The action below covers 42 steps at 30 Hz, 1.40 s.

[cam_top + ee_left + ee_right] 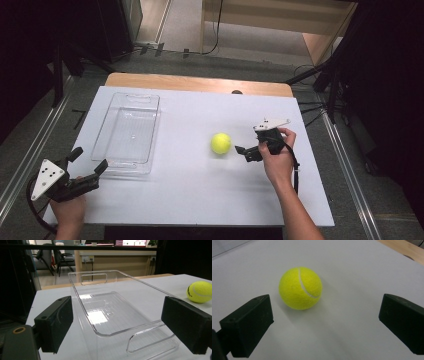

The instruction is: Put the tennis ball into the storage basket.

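watching: i see both tools spread wide over the white table (200, 190), nothing between the jaws of either.
right gripper (242, 150): jaws well apart, holding nothing; my right hand (276, 159) carries it near the table's right side, its tips aimed at the ball.
tennis ball (220, 143): yellow-green, resting on the bare table just ahead of the right gripper's tips, not touching them. in the right gripper view the tennis ball (300, 288) lies ahead of the jaws, nearer the left one, its white seam facing up.
left gripper (89, 165): jaws apart, empty; my left hand (69, 210) holds it at the near left corner, just short of the tray.
clear tray (102, 147): transparent plastic, empty, standing flat just ahead of the left gripper. in the left gripper view the clear tray's (82, 305) near end wall with its handle cutout sits between the jaw tips, touching neither as far as i can tell.
ball from left gripper: the tennis ball (199, 291) lies off past the right jaw, well apart from the tray.
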Each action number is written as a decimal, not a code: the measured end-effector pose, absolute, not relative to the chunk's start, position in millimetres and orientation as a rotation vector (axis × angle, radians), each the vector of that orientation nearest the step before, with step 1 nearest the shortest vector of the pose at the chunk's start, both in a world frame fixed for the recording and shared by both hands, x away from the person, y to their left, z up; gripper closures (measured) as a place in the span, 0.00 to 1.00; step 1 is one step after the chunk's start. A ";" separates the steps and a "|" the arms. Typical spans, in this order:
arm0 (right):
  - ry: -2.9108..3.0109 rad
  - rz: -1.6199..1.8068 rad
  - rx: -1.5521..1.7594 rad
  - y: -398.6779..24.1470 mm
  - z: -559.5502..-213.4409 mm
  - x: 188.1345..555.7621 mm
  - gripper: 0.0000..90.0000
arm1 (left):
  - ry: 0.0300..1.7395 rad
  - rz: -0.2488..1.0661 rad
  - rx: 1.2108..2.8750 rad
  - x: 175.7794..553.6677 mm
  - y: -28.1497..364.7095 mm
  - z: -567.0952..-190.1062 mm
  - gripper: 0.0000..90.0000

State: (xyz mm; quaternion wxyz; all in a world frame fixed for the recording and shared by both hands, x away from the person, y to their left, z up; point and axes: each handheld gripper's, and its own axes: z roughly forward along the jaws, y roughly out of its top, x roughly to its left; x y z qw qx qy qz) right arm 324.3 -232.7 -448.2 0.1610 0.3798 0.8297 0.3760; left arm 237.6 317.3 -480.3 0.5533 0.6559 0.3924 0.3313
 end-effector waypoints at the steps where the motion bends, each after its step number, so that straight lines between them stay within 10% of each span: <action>1: 2.374 1.067 1.083 -231.6 -448.2 325.7 0.00 | 0.928 0.783 1.551 237.6 317.3 -480.2 0.12; 42: 2.630 0.938 0.960 -189.6 -454.6 362.8 0.00 | 0.925 0.780 1.552 237.9 317.2 -480.2 0.12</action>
